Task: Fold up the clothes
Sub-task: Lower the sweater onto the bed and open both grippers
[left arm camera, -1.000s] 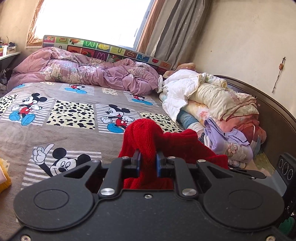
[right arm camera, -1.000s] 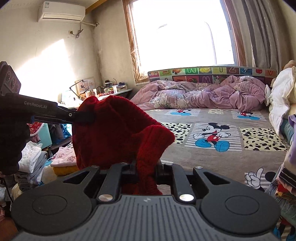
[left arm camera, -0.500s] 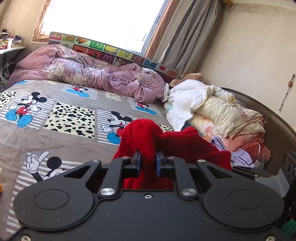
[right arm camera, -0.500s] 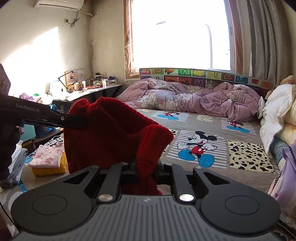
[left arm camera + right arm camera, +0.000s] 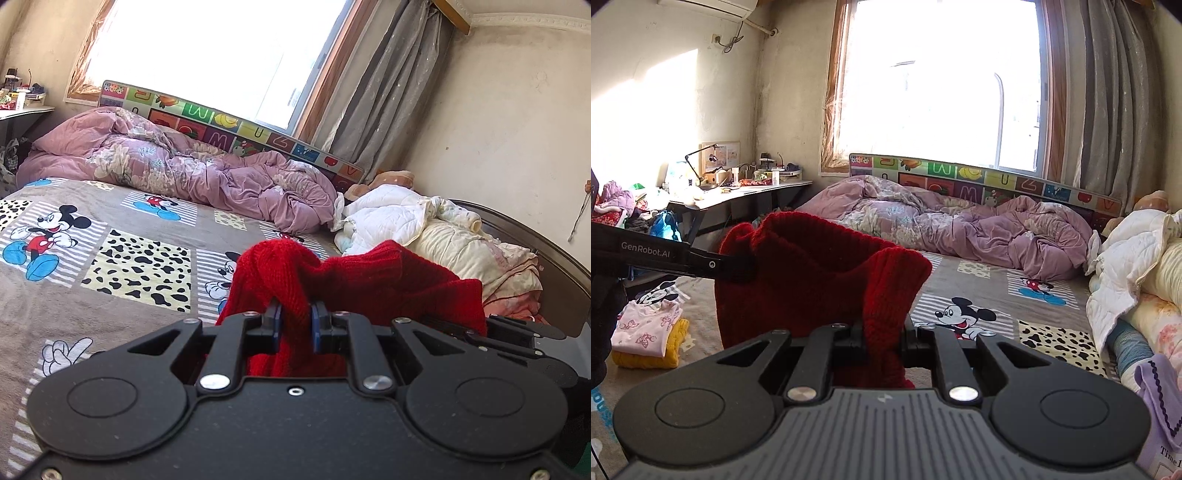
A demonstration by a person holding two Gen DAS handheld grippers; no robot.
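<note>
At the bottom centre of each frame we clamp a red sweater (image 5: 369,280): our left gripper (image 5: 295,325) pinches a bunched fold of it, and our right gripper (image 5: 882,332) is closed on another ribbed edge. The knit is thick and bright red. It hangs in the air between the two tools, above the bed, with its top edge sagging into a pouch in the right wrist view. There the left gripper reaches in from the left edge and bites the sweater's far corner.

Below lies a grey-brown bedspread (image 5: 122,229) with cartoon mouse panels and spotted squares. At the lower left of the right wrist view sits a small folded stack (image 5: 646,332), pink on yellow. Piled bedding (image 5: 443,240) fills the right side. Further back a crumpled purple quilt (image 5: 184,170) lies against an alphabet mat (image 5: 979,181), under a bright window (image 5: 938,81) with grey curtains (image 5: 1115,92). A cluttered desk (image 5: 738,188) stands at the left wall.
</note>
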